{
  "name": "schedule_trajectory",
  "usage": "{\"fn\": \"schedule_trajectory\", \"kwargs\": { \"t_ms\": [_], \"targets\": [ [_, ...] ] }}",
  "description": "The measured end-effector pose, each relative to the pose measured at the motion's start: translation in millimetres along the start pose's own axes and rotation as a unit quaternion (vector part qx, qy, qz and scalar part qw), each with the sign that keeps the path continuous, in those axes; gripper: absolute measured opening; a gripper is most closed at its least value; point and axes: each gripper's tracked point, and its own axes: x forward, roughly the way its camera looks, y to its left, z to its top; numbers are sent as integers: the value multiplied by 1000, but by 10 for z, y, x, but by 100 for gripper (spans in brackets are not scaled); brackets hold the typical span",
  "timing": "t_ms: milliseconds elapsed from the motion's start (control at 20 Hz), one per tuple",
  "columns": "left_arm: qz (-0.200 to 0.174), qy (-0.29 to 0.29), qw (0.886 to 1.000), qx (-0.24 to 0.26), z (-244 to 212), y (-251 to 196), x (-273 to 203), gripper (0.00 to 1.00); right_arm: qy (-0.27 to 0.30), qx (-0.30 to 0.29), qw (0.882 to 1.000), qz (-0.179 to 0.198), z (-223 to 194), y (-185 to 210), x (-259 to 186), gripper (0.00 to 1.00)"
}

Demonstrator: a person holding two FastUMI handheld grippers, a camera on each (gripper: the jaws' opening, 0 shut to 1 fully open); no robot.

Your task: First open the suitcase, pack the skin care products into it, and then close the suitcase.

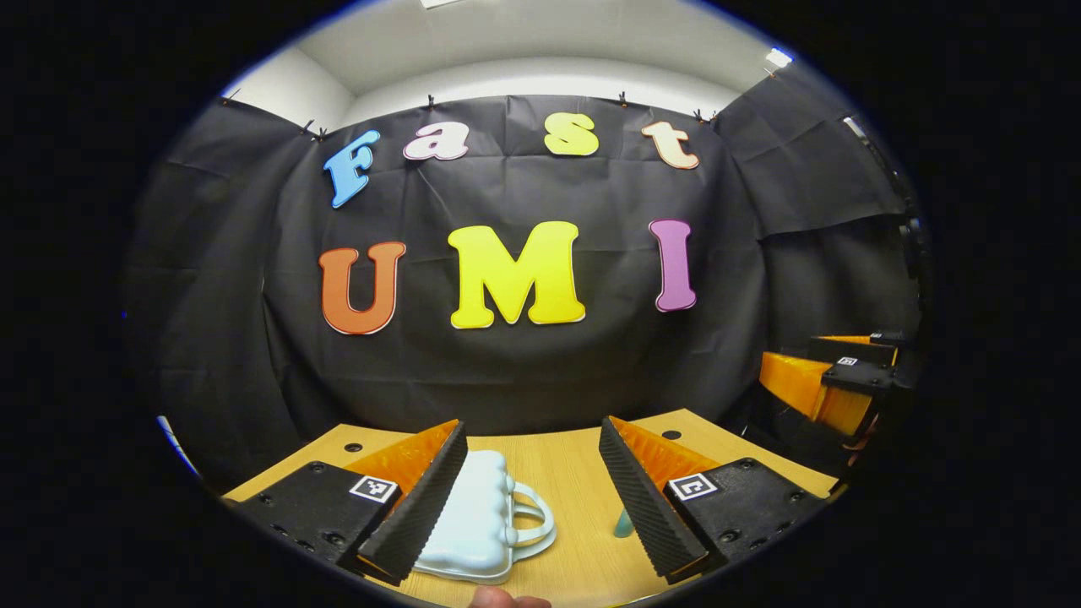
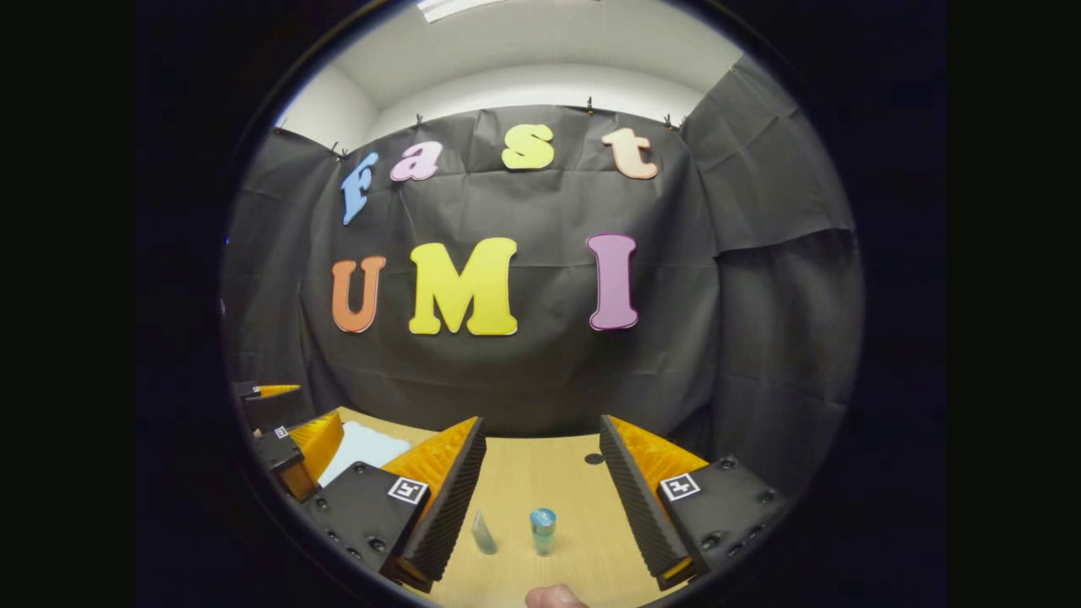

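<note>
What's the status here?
Both grippers open, empty. Suitcase closed on table. Bottle and tube stand unpacked. Nothing in the way.

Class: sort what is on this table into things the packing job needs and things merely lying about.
Needed: closed pale blue ribbed plastic suitcase; small clear bottle with blue cap; slim translucent tube.
Lying about: nothing else loose on the light wooden table.

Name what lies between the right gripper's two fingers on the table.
In the right gripper view, a small bottle and a slim tube stand on the table between the open right gripper fingers.
</note>
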Motion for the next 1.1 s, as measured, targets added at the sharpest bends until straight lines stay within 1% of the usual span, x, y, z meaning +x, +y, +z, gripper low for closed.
{"fn": "schedule_trajectory", "kwargs": {
  "t_ms": [100, 200, 300, 350, 400, 550, 650, 700, 800, 900, 1000, 1100],
  "targets": [
    [-5, 10, 1000, 21, -76, -9, 2, 100, 6, -1, 1000, -3, -51, -30, -20, 81],
    [-14, 22, 998, 59, -180, -32, 54, 100, 16, -8, 1000, -4, -131, -60, -23, 81],
    [-34, 67, 992, 98, -495, -62, 128, 100, 22, -21, 999, -11, -178, -163, -11, 81],
    [-42, 90, 988, 120, -657, -58, 162, 100, 25, -21, 999, -16, -188, -220, -18, 81],
    [-48, 102, 983, 144, -760, -59, 205, 100, 29, -20, 999, -22, -225, -284, -17, 81],
    [-71, 135, 963, 221, -1066, -112, 288, 98, 44, -29, 998, -38, -339, -439, -18, 81],
    [-85, 165, 947, 263, -1344, -148, 352, 97, 52, -29, 997, -47, -385, -542, -42, 81],
    [-88, 207, 931, 288, -1565, -128, 363, 98, 55, -29, 997, -52, -410, -595, -49, 81],
    [-97, 253, 904, 329, -1846, -74, 377, 97, 65, -24, 996, -64, -475, -706, -46, 81],
    [-101, 267, 886, 365, -1945, -101, 398, 97, 78, -15, 994, -78, -547, -829, -47, 81],
    [-103, 274, 871, 396, -2011, -96, 480, 96, 84, -9, 992, -93, -590, -947, -48, 81],
    [-110, 285, 860, 408, -2125, -53, 627, 95, 89, -8, 991, -104, -624, -1020, -34, 81]
  ]
}}
